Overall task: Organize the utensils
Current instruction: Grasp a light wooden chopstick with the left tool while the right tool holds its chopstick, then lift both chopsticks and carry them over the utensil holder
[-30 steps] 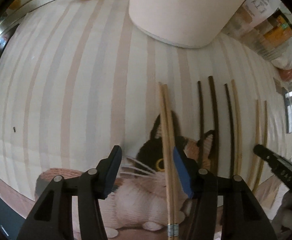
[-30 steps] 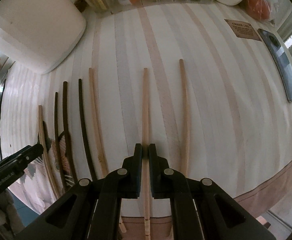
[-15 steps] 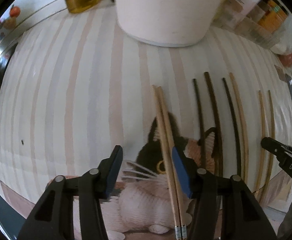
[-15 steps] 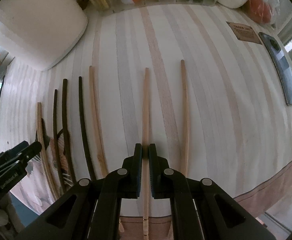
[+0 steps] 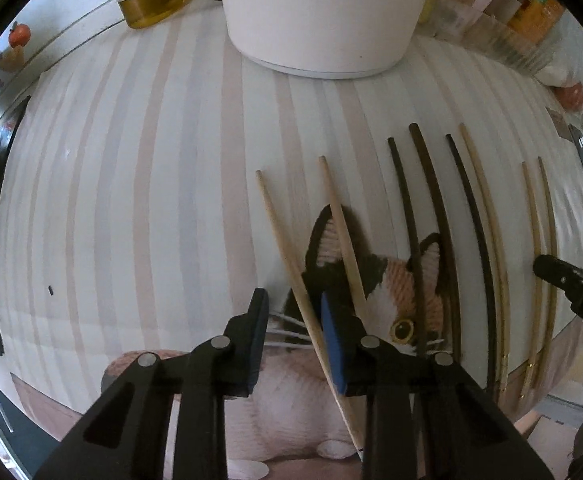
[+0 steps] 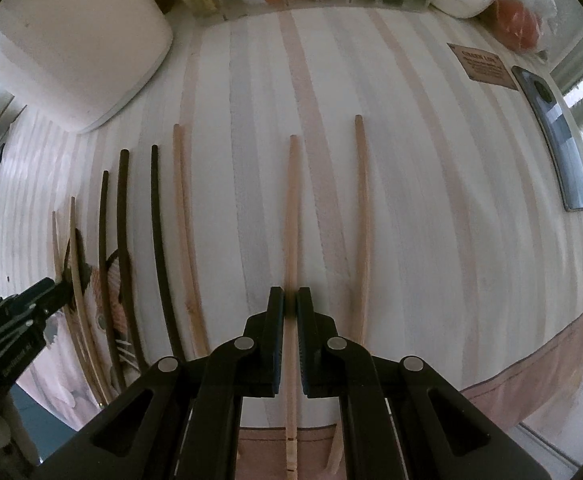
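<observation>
Bamboo and dark-wood chopsticks lie in a row on the striped tablecloth (image 6: 431, 200), all pointing away from the near edge.

In the right wrist view, the right gripper (image 6: 287, 320) has its fingers nearly together around a pale chopstick (image 6: 291, 216), which runs up through the narrow gap; whether the pads actually press it I cannot tell. A second pale chopstick (image 6: 361, 220) lies near it on the right, apart and roughly parallel. Further left lie a light chopstick (image 6: 185, 224) and 3 dark chopsticks (image 6: 157, 232).

In the left wrist view, the left gripper (image 5: 295, 332) is partly open over the cat picture (image 5: 395, 292) printed on the cloth. A bamboo chopstick (image 5: 291, 264) slants between its fingers, lying against the blue pad of the right-hand finger with a clear gap to the other finger, so it is not clamped. Its mate (image 5: 341, 232) passes behind that finger, and the 2 splay apart toward their far tips.

Judging by the layout, sorting is well along: the sticks are already lined up. What seems left is closing the gaps within pairs: the splayed bamboo pair at far left, the 2 pale sticks at right, and the 4 between them, which are unevenly spaced. A large white container (image 5: 323, 16) stands at the far side; whether the chopsticks end up there is unclear.
</observation>
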